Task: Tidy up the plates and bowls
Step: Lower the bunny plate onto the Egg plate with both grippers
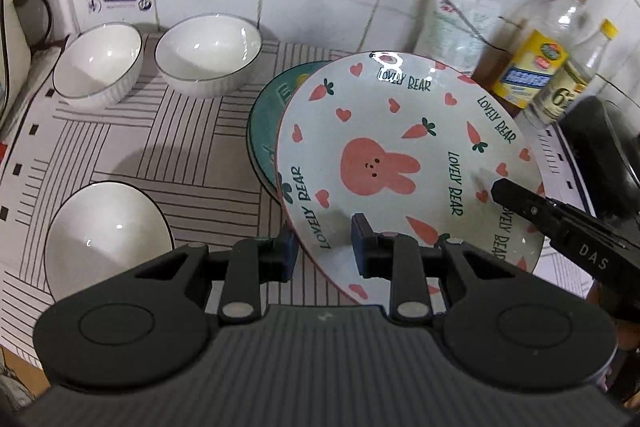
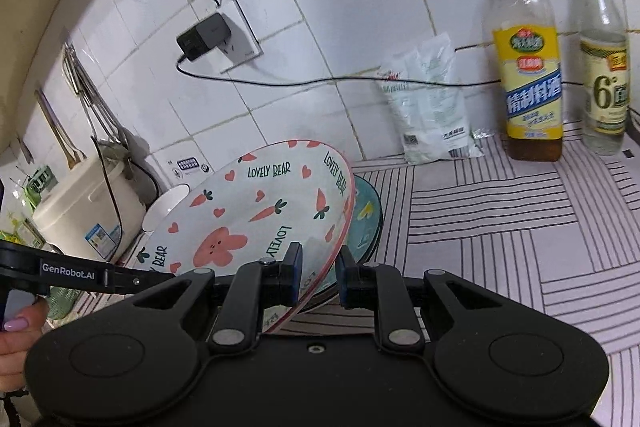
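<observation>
A white plate with a pink rabbit and carrots (image 1: 400, 155) is tilted over a green plate (image 1: 266, 115) on the striped mat. My left gripper (image 1: 324, 247) straddles its near rim, one finger on each side, with a gap. My right gripper (image 2: 318, 275) straddles the opposite rim of the rabbit plate (image 2: 248, 211), also with a gap; the green plate (image 2: 366, 215) lies behind. Two white bowls (image 1: 100, 63) (image 1: 208, 53) stand at the back left. A third white bowl (image 1: 104, 235) sits at the near left.
Two bottles (image 2: 524, 67) (image 2: 604, 67) and a white bag (image 2: 432, 107) stand by the tiled wall on the right. A cream rice cooker (image 2: 88, 211) is at the left. A charger (image 2: 204, 37) and its cable hang on the wall. A black object (image 1: 600, 155) lies at the right.
</observation>
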A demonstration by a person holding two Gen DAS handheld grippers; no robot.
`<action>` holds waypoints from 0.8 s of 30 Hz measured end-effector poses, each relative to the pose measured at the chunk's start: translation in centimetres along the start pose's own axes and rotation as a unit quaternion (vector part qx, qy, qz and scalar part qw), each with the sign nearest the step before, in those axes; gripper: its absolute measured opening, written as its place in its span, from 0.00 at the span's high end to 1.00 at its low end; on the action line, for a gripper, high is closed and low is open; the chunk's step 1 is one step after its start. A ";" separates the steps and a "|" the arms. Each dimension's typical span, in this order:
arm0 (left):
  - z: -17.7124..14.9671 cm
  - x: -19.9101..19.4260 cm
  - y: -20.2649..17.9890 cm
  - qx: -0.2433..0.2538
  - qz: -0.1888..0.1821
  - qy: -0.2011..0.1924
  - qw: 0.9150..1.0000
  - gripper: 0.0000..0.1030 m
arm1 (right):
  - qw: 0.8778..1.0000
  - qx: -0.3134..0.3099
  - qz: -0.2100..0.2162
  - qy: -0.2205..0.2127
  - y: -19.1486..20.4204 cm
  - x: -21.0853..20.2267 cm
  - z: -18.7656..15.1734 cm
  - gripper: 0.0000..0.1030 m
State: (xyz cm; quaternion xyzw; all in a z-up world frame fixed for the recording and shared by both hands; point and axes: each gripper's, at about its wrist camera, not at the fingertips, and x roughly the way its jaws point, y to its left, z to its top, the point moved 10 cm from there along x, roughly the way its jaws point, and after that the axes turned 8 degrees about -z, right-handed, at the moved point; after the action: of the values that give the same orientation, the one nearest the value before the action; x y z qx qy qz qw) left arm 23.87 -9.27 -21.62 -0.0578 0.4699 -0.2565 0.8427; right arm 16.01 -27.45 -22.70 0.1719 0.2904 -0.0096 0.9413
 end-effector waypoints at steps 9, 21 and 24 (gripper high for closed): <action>0.6 3.3 2.3 -0.034 0.019 0.029 0.999 0.74 | 0.999 -0.004 0.001 0.034 -0.7 4.6 -0.6 0.79; 2.0 5.7 3.7 -0.054 0.027 0.060 0.996 0.74 | 0.997 -0.034 -0.039 0.055 -0.5 7.8 -0.7 0.78; 2.2 6.2 4.0 -0.059 0.026 0.065 0.996 0.73 | 0.996 -0.047 -0.050 0.054 -0.3 8.1 -0.6 0.77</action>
State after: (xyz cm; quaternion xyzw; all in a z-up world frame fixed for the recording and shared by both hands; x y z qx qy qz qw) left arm 29.81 -9.17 -26.51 -0.0781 0.5393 -0.2100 0.8118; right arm 22.41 -26.84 -27.75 0.1136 0.3492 -0.0336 0.9295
